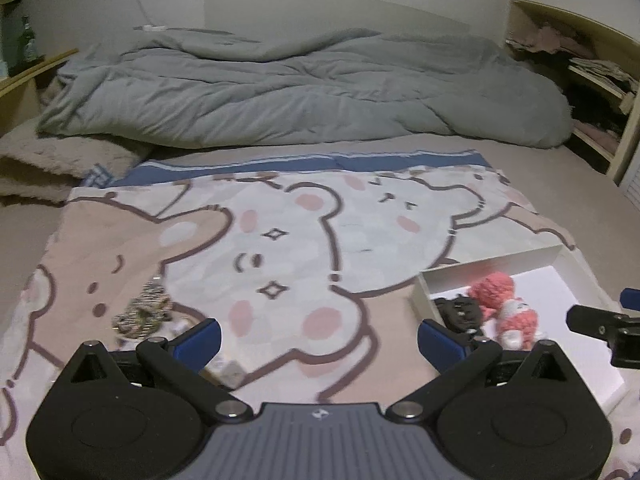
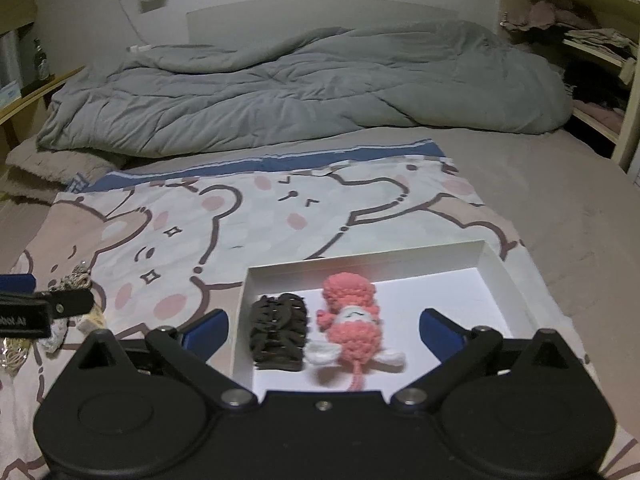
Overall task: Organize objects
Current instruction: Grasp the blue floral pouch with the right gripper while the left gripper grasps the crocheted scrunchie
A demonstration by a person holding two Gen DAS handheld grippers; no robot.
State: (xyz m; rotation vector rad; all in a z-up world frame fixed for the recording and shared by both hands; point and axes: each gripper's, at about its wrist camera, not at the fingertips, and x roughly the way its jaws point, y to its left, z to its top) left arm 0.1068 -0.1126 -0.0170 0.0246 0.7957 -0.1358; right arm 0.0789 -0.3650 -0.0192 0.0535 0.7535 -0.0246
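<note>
Bed with a rumpled grey duvet [image 2: 300, 84] at the back and a cartoon bear blanket [image 2: 248, 216] spread in front. White tray [image 2: 496, 264] sits on it – pink crochet doll [image 2: 352, 320] and dark hair clip [image 2: 278, 330] lying inside, side by side. Right gripper [image 2: 323, 330] spread wide over them, gripping nothing. Left gripper [image 1: 319, 340] is wide too – empty, with a beaded trinket pile [image 1: 142, 312] just beside its left finger.

The left gripper's finger [image 2: 68, 304] hides part of the pale trinket pile [image 2: 72, 280], which is too blurred to identify. The white box [image 1: 560, 256] runs behind both grippers' bodies.
</note>
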